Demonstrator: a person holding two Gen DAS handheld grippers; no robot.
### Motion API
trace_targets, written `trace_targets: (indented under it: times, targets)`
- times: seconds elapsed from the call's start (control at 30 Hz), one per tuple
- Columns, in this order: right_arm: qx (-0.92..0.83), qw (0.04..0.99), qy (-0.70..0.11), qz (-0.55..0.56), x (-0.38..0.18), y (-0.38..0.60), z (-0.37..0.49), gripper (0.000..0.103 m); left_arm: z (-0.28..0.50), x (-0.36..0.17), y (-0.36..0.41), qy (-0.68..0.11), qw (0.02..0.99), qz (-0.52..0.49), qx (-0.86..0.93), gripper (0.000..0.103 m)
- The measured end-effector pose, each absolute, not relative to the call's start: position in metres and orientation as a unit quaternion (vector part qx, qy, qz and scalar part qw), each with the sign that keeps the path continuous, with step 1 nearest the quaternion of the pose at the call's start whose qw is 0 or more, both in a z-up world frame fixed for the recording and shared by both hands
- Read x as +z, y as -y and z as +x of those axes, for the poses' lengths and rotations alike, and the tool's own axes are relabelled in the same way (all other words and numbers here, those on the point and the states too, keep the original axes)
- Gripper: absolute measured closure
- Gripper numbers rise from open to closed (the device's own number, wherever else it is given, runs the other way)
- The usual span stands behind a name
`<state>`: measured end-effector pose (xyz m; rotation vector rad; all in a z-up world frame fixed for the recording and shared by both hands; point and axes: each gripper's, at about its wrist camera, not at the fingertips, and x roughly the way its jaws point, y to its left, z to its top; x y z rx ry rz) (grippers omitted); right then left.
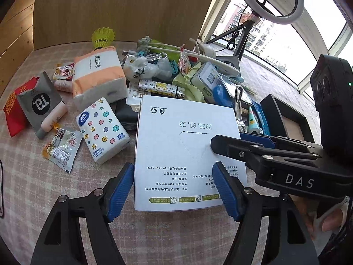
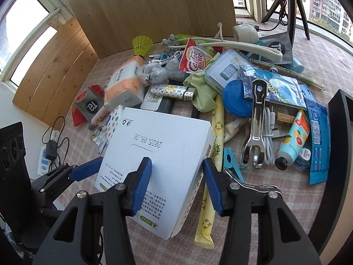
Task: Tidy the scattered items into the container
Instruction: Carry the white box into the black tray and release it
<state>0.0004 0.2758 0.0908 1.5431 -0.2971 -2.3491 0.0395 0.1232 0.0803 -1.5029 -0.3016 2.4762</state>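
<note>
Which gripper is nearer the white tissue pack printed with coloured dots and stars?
Left. The left gripper sits at the near end of the white cardboard box beside that tissue pack; the right gripper is at the box's opposite side.

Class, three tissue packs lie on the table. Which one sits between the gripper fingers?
The big white tissue box, printed underside up, sits between the fingers; the orange-banded pack and the dotted pocket pack lie further away.

A table covered in a pink-and-white checked cloth (image 1: pixel 66 198) carries a scatter of small goods. Lying on it are a white tissue box (image 1: pixel 187 154), a spotted tissue pack (image 1: pixel 102 130), an orange-banded tissue pack (image 1: pixel 98 77), a grey sachet (image 1: pixel 40 106), a yellow tea stick (image 2: pixel 207 209) and a metal clip (image 2: pixel 256 128).
</note>
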Motion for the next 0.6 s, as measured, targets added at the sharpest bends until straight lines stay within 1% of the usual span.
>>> trace_targets:
  times: [0.27,0.6]
  targets:
    - [-0.848,0.132,0.116,0.501,0.127,-0.321,0.025,0.055,0.046,0.117,-0.173,0.079,0.150,-0.485,0.858,0.033]
    - [-0.867,0.025,0.162,0.470,0.144,-0.439,0.084,0.055,0.052,0.138,-0.299,0.023,0.245,-0.473,0.846,0.033]
